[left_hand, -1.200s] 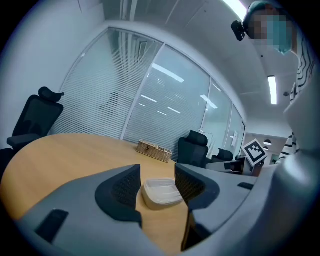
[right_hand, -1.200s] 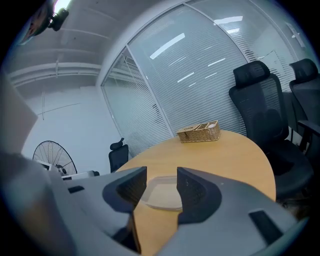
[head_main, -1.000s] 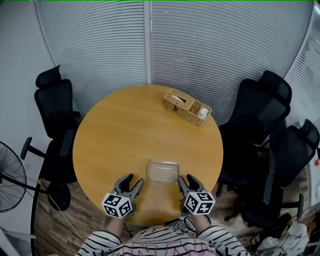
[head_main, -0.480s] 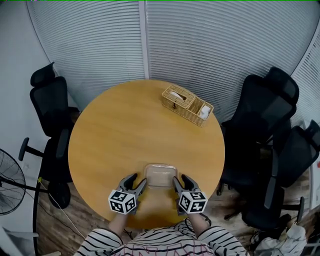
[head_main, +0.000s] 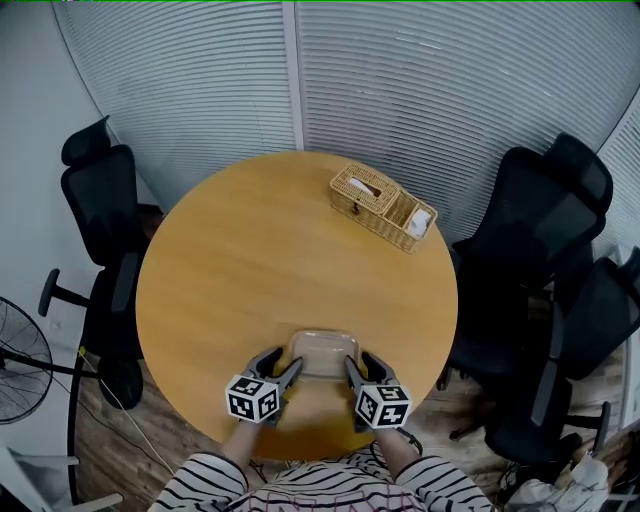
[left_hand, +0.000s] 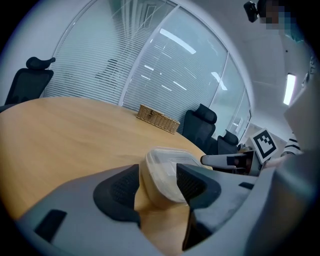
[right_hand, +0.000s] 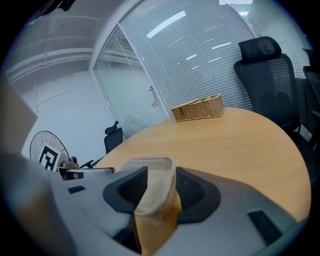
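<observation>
Both of our tools have pushed forward since a second ago. Then they sat back from the clear plastic container (head_main: 322, 352); now each has one near corner of it between its jaws.

The container lies on the round wooden desk (head_main: 260, 260), close to the edge nearest us, with its long side across our front.

The left hand-held gripper (head_main: 287, 364) comes at it from the near left. In the left gripper view its jaws stand apart, as wide as before, and the container's corner fills most of the gap and lies against the right-hand pad. We cannot tell whether the other pad touches it.

The right hand-held gripper (head_main: 358, 363) mirrors this from the near right. Its jaws are also apart, and the container's rim rises between them, close against both pads.

The two marker cubes sit side by side just behind the container, at the desk's rim.

Farther out, a wicker basket (head_main: 383, 207) stands on the far right part of the desk, well apart from the container. Black office chairs (head_main: 100, 190) ring the desk on both sides, and a fan (head_main: 20, 350) stands on the floor at the left.
</observation>
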